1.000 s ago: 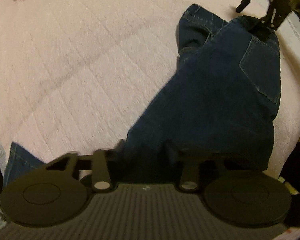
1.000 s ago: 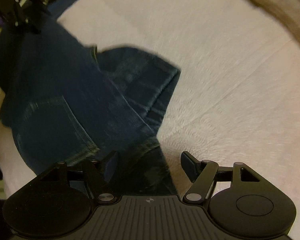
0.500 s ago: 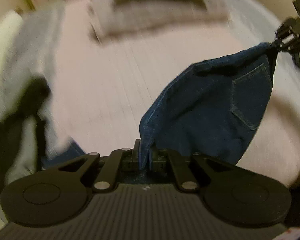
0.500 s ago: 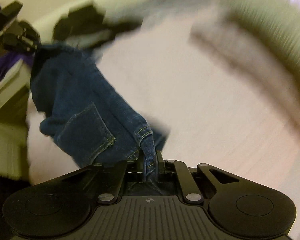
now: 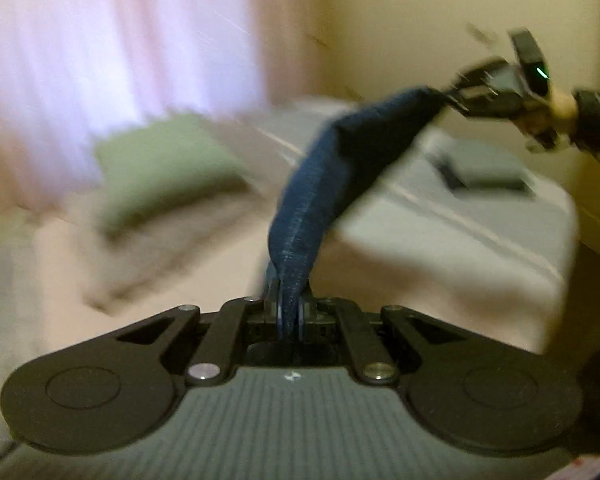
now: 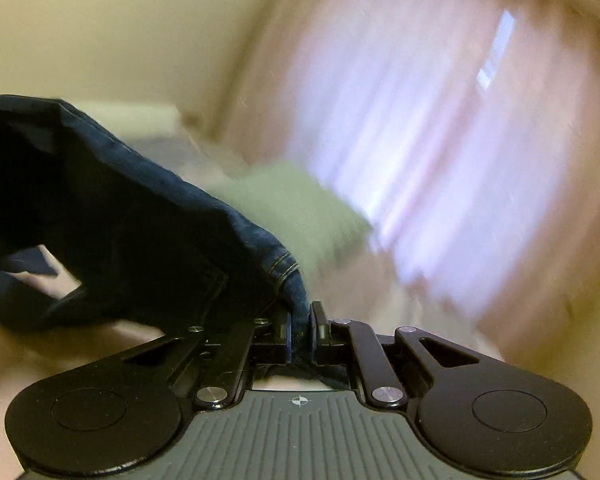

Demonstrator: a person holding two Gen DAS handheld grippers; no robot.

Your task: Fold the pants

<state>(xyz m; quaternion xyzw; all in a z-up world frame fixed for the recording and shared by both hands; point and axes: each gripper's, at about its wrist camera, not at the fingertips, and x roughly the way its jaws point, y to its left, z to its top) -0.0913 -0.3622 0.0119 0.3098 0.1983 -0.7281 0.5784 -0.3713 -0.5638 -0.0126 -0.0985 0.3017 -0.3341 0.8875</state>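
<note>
The dark blue denim pants point(image 5: 320, 184) hang in the air between my two grippers, lifted off the bed. My left gripper point(image 5: 290, 312) is shut on one edge of the denim, which rises from its fingers toward the upper right. There my right gripper point(image 5: 456, 92) shows, pinching the other end, held by a hand in a dark sleeve. In the right wrist view my right gripper point(image 6: 302, 326) is shut on a stitched hem of the pants point(image 6: 120, 220), whose cloth sags away to the left. Both views are motion blurred.
The bed point(image 5: 440, 248) with its pale quilted cover lies below. A green pillow point(image 5: 160, 164) rests near the head of the bed, under pink curtains point(image 5: 112, 56). A grey folded item point(image 5: 484, 168) sits on the bed's far right side. Cream walls stand behind.
A second ago the pants lay on the bed with my right gripper open. Both grippers have since shut on the denim and swung it up high, the views tilting toward the curtains.
</note>
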